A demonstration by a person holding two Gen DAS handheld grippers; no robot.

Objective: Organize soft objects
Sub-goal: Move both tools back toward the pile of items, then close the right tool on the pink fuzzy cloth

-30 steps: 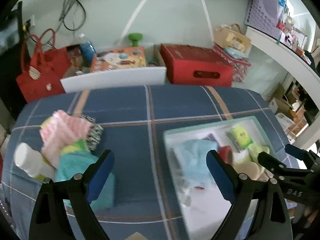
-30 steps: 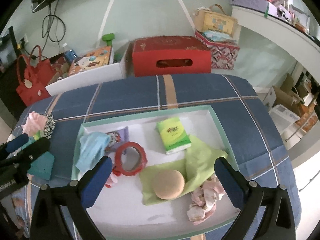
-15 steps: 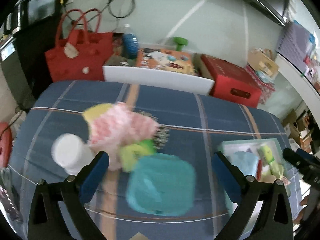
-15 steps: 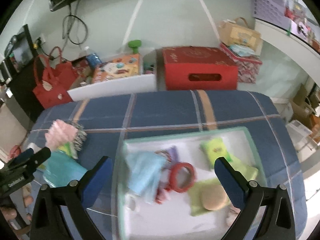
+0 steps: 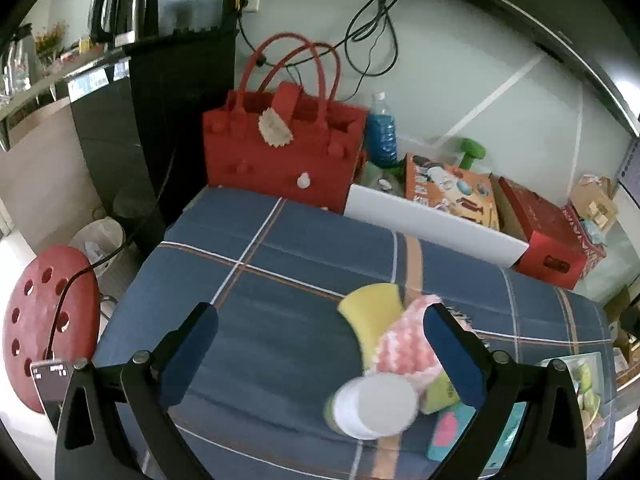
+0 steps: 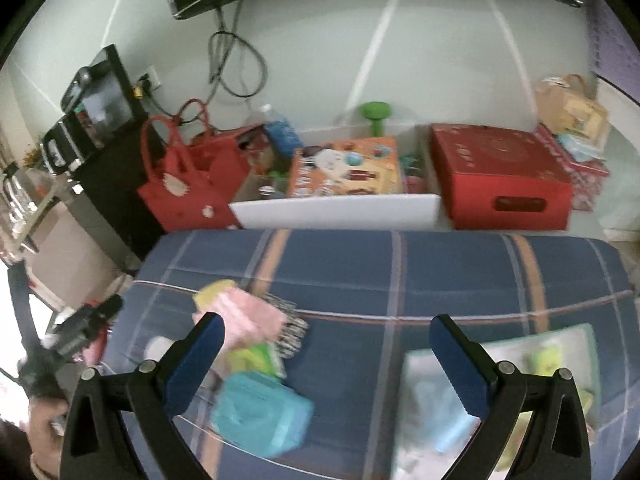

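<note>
A pile of soft things lies on the blue plaid table: a yellow sponge [image 5: 370, 310], a pink fluffy cloth [image 5: 404, 344], a white round-topped container [image 5: 376, 404] and a teal pack [image 6: 260, 412]. My left gripper [image 5: 320, 356] is open and empty above the table, with the pile at its right finger. My right gripper [image 6: 328, 364] is open and empty, between the pile on its left and the teal-rimmed white tray [image 6: 500, 344] on its right. The tray holds light blue and green items, blurred. The pink cloth also shows in the right wrist view [image 6: 248, 316].
A red bag [image 5: 280, 152], a white bin [image 5: 432, 224] with a colourful box, and a red box [image 6: 500, 176] stand behind the table. A red stool [image 5: 44, 320] and a black cabinet [image 5: 160, 92] are to the left. The other hand-held gripper [image 6: 80, 328] shows at left.
Both grippers have swung left. The left view now looks past the pile to the table's left end; the tray has slid to the right edge of both views. Both stay open.
</note>
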